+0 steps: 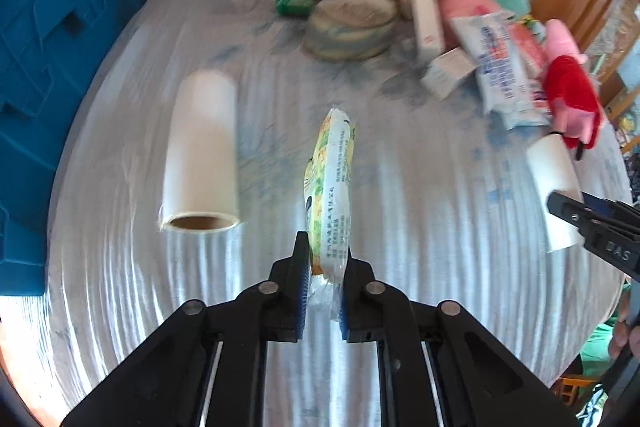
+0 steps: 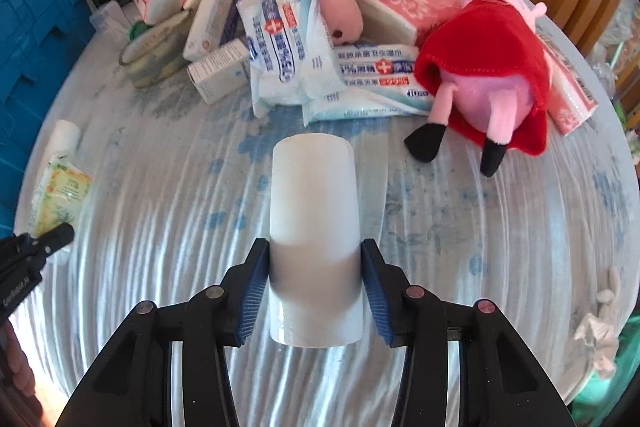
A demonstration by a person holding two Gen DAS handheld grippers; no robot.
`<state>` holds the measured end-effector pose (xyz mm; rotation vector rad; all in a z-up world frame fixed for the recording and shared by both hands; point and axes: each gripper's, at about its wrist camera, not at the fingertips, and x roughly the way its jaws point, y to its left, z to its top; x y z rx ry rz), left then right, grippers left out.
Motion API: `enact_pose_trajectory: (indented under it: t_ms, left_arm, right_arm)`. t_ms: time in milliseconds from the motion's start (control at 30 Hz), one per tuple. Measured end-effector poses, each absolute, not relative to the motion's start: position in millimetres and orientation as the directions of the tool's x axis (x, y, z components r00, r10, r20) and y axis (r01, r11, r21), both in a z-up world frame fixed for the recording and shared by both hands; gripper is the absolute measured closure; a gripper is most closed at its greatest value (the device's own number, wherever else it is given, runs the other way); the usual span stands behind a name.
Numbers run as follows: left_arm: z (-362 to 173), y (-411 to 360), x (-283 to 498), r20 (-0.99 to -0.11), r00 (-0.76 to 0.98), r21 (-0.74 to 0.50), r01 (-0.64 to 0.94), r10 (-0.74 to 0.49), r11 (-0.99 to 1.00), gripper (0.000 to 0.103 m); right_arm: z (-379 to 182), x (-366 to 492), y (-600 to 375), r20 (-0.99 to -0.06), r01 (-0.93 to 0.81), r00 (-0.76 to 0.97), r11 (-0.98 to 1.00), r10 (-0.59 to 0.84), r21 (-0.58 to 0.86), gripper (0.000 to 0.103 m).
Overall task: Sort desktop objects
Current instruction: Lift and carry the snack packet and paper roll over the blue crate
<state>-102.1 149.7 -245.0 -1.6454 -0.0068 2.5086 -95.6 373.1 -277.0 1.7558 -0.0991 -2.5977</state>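
Two grippers point steeply down at the round counter, which wears a pale cloth with blue marks. The left gripper has its jaws clenched on the near end of a flat yellow-green packet, held on edge so that it reaches toward 12 o'clock. The right gripper has its blue pads against both sides of a white paper roll, which also runs toward 12 o'clock.

Only the left wrist view shows a second white roll lying on the cloth at 10 o'clock, its cardboard core facing the camera, and a blue crate along the 9 o'clock edge. It also catches the right gripper with its roll at 3 o'clock.

Only the right wrist view shows clearly the pile at 12 o'clock: wet-wipe packs, a small white box, and a pink pig plush in a red dress at 2 o'clock. The left gripper with its packet appears at 9 o'clock there.
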Motion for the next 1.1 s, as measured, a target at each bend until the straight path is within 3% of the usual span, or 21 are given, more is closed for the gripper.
enact_pose_trajectory:
  t_ms: [467,800,1100]
  left_arm:
    - [-151.1,157.1,-97.7,-0.748,-0.653,-0.042,-0.135,0.121,-0.99,0.093]
    - [-87.8,122.7,-72.7,-0.598,-0.799,-0.023,-0.067,0.068,-0.997,0.093]
    - [-29.6,63.5,-41.4,-0.448,-0.894,-0.027,0.019,-0.004,-0.999,0.093]
  right_arm:
    - [-176.4,-90.8,341.9,-0.793,0.072,-0.602,-0.995,-0.099,0.07,0.058]
    - [-112.2,-80.7,283.2,-0.679,0.18,-0.715,-0.982,-0.166,0.051,0.058]
    - [-40.0,-63.5,201.4,-0.523,0.309,-0.808,-0.951,-0.273,0.018,0.058]
